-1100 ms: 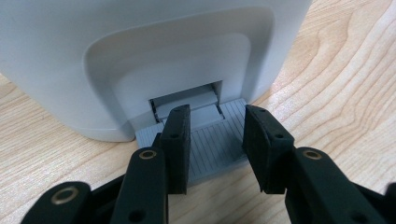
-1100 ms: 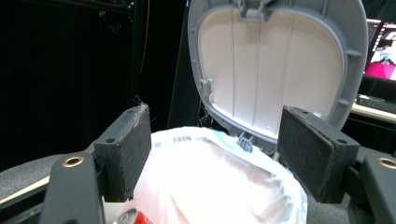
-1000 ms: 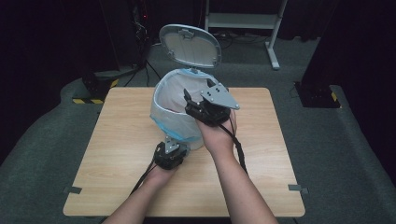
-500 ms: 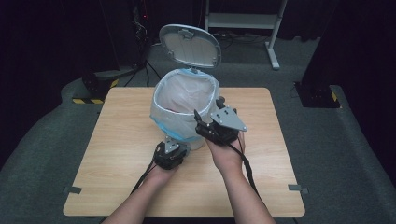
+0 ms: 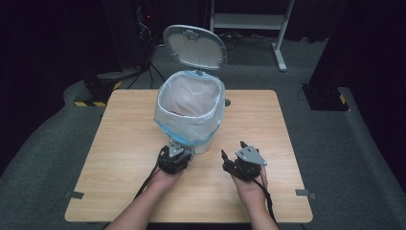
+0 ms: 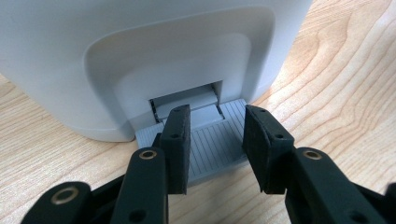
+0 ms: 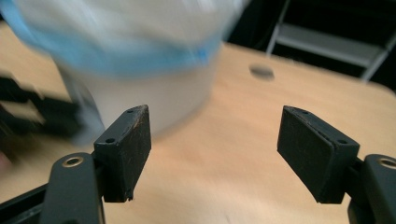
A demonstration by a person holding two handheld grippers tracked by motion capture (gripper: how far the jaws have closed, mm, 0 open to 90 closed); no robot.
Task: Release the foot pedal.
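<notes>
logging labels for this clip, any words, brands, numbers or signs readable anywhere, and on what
None can be read.
White plastic pedal bin: no print visible; its raised lid shows only moulded shapes.
Grey ribbed foot pedal: no text.
Yellow-and-black striped bar on the floor: a hazard pattern, no words.

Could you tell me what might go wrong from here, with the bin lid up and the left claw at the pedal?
The left claw rests its tips on the pedal of the bin; if they slide off the ribbed plate, the raised lid would likely drop. Pressing off-centre might push the bin across the table. The liner overhangs the rim, so the open right claw could snag it if it moves in.
</notes>
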